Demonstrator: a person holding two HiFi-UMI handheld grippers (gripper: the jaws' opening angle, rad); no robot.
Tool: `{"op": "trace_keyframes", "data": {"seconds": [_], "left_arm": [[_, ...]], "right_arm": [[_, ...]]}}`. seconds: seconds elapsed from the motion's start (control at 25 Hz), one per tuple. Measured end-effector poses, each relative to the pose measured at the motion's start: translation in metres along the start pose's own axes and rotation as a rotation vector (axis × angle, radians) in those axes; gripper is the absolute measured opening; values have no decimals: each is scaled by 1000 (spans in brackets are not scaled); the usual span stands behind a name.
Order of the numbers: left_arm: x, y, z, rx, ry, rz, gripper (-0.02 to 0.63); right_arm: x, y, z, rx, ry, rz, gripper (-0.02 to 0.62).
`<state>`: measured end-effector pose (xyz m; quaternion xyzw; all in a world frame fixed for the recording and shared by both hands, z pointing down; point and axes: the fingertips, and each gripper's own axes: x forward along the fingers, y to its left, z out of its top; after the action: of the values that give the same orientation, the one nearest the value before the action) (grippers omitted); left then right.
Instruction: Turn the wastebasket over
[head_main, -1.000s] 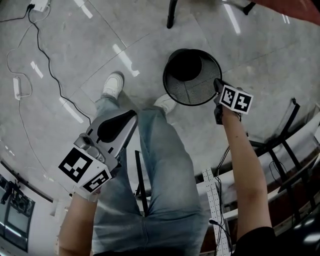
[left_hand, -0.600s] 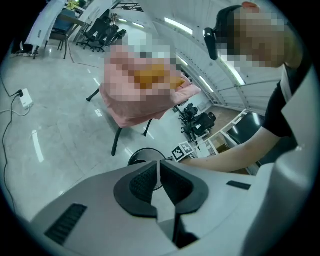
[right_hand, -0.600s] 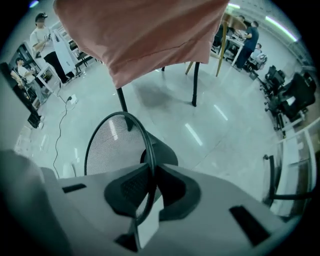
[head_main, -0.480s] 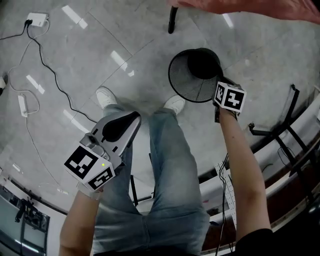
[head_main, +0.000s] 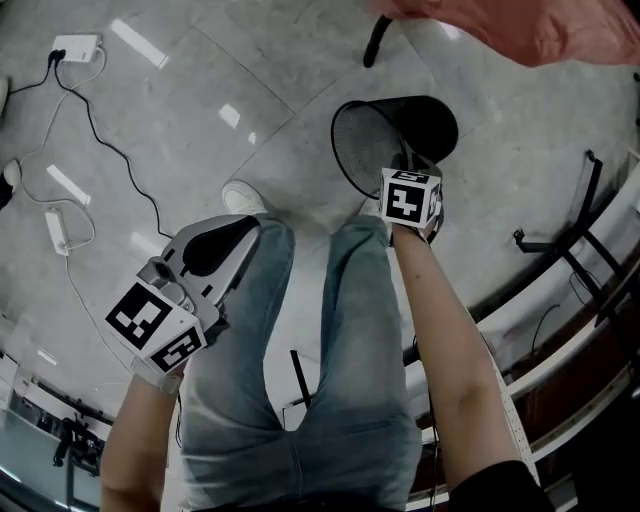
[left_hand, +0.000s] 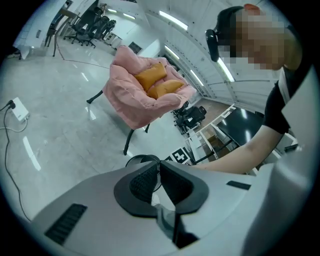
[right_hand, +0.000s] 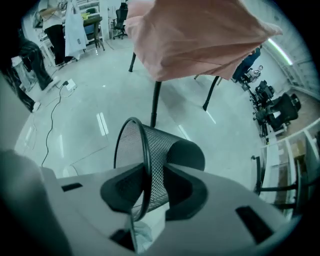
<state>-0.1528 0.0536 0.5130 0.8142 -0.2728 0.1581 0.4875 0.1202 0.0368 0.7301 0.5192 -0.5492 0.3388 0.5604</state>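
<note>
The black mesh wastebasket (head_main: 395, 140) lies tipped over on the grey floor, with its open mouth turned left toward my feet. Its rim and mesh wall (right_hand: 160, 150) run between the jaws of my right gripper (right_hand: 156, 186), which are opening and stand wider than the thin wall. In the head view that right gripper (head_main: 405, 165) sits at the basket's near rim, under its marker cube. My left gripper (head_main: 250, 232) hovers over my left thigh, shut and empty. From the left gripper (left_hand: 160, 175) view, the basket's rim (left_hand: 142, 160) peeks just past the shut jaws.
A chair draped in pink cloth (right_hand: 200, 35) stands just beyond the basket, its dark legs (head_main: 377, 45) close by. Cables and a power strip (head_main: 75, 45) lie at the far left. Metal frames (head_main: 590, 230) line the right. My legs in jeans (head_main: 300, 350) fill the foreground.
The wastebasket went from standing upright to tipped on its side. My right gripper swung left with the rim and its jaws widened. The left gripper drifted a little.
</note>
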Motion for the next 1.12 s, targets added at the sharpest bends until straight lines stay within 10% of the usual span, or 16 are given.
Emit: {"op": "trace_keyframes", "data": {"seconds": [0.76, 1.12], "left_arm": [[-40, 75, -36, -61, -3, 34, 15], [-17, 48, -39, -83, 8, 46, 18]], "right_arm": [[48, 119, 18, -61, 52, -124, 143], [32, 127, 17, -32, 33, 135, 239]]}}
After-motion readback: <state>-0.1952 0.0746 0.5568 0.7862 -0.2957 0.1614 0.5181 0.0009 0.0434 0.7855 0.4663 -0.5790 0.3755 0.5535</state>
